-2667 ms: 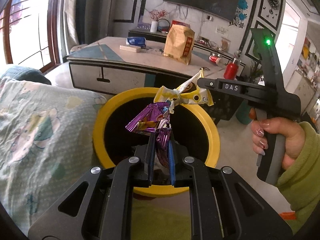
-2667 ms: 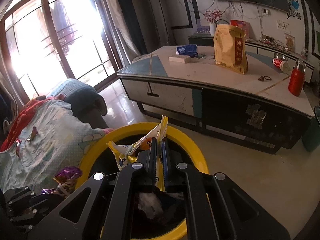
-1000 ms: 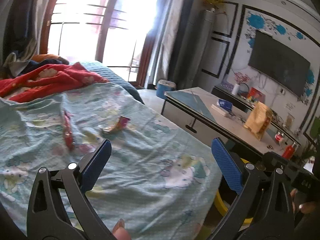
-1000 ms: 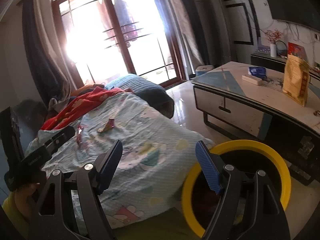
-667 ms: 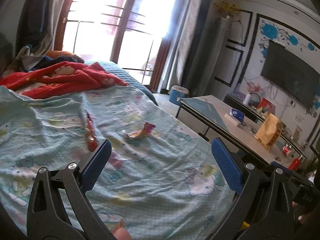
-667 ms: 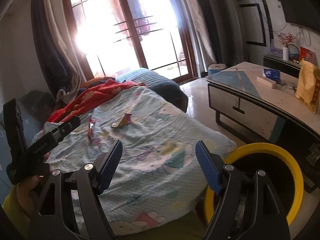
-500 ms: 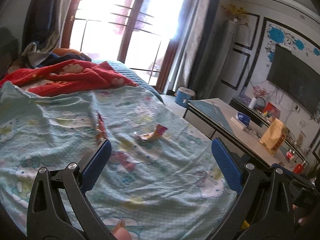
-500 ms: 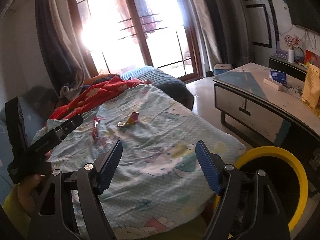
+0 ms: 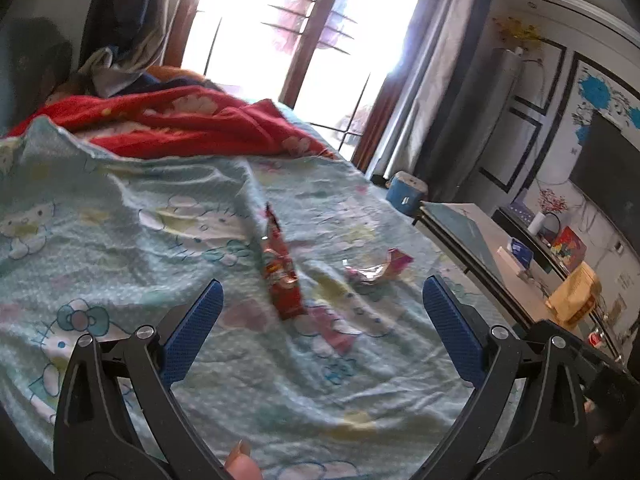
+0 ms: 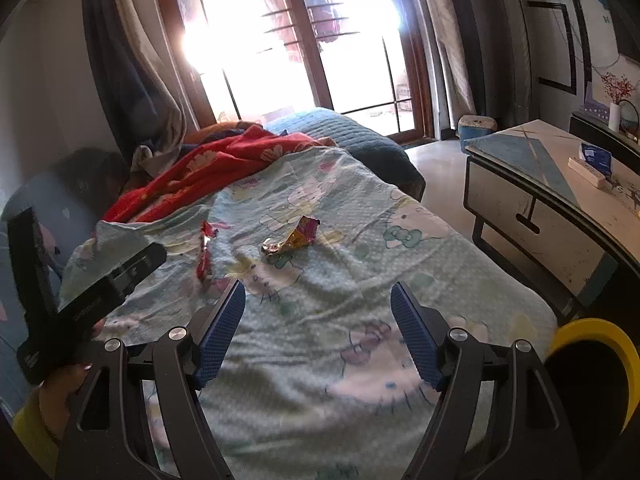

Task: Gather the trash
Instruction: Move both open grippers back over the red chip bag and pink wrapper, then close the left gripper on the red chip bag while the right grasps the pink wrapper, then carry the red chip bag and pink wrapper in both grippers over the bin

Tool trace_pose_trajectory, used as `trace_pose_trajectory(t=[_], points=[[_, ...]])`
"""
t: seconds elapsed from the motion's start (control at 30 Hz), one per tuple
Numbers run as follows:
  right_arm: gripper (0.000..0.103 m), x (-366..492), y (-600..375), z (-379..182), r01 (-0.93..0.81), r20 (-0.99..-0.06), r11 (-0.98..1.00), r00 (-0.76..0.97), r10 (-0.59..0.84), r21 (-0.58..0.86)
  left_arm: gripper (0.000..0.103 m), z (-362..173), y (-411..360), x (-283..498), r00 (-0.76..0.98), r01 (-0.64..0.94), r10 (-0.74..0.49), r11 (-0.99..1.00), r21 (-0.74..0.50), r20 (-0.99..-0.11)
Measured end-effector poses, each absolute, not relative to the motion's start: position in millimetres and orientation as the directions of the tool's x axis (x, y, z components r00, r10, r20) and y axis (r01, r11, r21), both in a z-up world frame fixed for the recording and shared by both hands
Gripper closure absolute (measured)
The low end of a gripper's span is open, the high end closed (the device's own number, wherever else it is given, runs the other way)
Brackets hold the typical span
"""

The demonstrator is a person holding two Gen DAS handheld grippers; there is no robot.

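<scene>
— Fingers of each gripper?
— Left gripper (image 9: pixel 322 312) and right gripper (image 10: pixel 318 320) both gape wide, holding nothing.
— Where is the trash?
— 2 wrappers lie on the pale blue blanket (image 10: pixel 360 288): 1 red wrapper (image 9: pixel 280 272) ahead between the left fingers, 1 crumpled pink wrapper (image 9: pixel 378 266) beside it. 1 yellow bin (image 10: pixel 592 344) sits lower right.

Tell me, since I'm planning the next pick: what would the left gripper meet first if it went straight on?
Probably the red wrapper, lying between the open jaws of the left gripper on the blanket; depth is uncertain.
</scene>
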State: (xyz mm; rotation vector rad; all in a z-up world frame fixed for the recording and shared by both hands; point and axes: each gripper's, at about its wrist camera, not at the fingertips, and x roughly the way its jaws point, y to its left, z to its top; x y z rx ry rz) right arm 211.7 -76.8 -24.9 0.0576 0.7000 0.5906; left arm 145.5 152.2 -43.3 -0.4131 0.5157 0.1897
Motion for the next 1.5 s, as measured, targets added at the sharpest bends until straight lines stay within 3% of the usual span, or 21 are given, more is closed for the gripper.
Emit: trace_pose_trajectory(t=[0.27, 0.53, 0.87, 1.1, 1.5], points=[[0.030, 259.4, -38.5, -38.5, -0.497, -0.620, 0.834, 0.582, 0.525, 0.240, 0.023, -60.8, 170.3, 164.9, 0.829, -0.300, 0.059, 0.885, -0.355, -0.556], [0.031, 307.7, -6.1, -61.8, -0.477, -0.666, 0.833, 0.528, 0.527, 0.281, 0.048, -80.6, 185.4, 186.8, 0.799, -0.327, 0.014, 0.850, -0.414, -0.601], [0.048, 343.2, 25.5, -90.5, -0.456, -0.717, 0.837, 0.470, 0.515, 0.303, 0.069, -94.0, 189.9, 198.0, 0.768, -0.329, -0.043, 0.830, -0.451, -0.639], [0.077, 345.0, 27.4, -97.6, -0.452, -0.726, 0.840, 0.462, 0.509, 0.301, 0.084, -97.8, 189.1, 200.8, 0.756, -0.325, -0.068, 0.824, -0.463, -0.651], [0.080, 312.6, 4.7, -90.1, -0.467, -0.697, 0.838, 0.501, 0.513, 0.281, 0.089, -92.8, 179.8, 190.3, 0.772, -0.284, -0.086, 0.840, -0.463, -0.630]])
